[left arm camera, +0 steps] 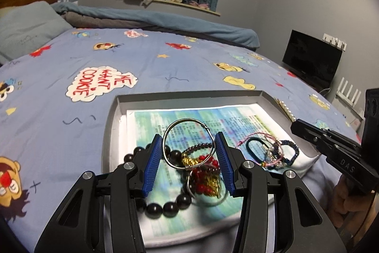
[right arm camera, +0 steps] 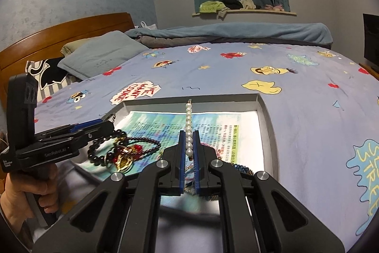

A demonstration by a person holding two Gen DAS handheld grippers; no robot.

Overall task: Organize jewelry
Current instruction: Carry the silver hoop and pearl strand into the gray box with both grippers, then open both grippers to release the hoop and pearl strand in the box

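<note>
Spanning both views, a cartoon-print bedsheet [left arm camera: 165, 68] bears a grey tray [left arm camera: 189, 94] lined with printed paper [left arm camera: 213, 115]. Left gripper [left arm camera: 191, 146] — fingers spread around a silver bangle [left arm camera: 188, 144] (over the bead pile). Right gripper [right arm camera: 188, 141] — clamped on a pearl strand [right arm camera: 188, 125], above the tray.

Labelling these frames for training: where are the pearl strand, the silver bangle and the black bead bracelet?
pearl strand [right arm camera: 188, 125]: right wrist view, a mid-strand pearl.
silver bangle [left arm camera: 183, 120]: left wrist view, top of the ring.
black bead bracelet [left arm camera: 171, 209]: left wrist view, a near bead.
</note>
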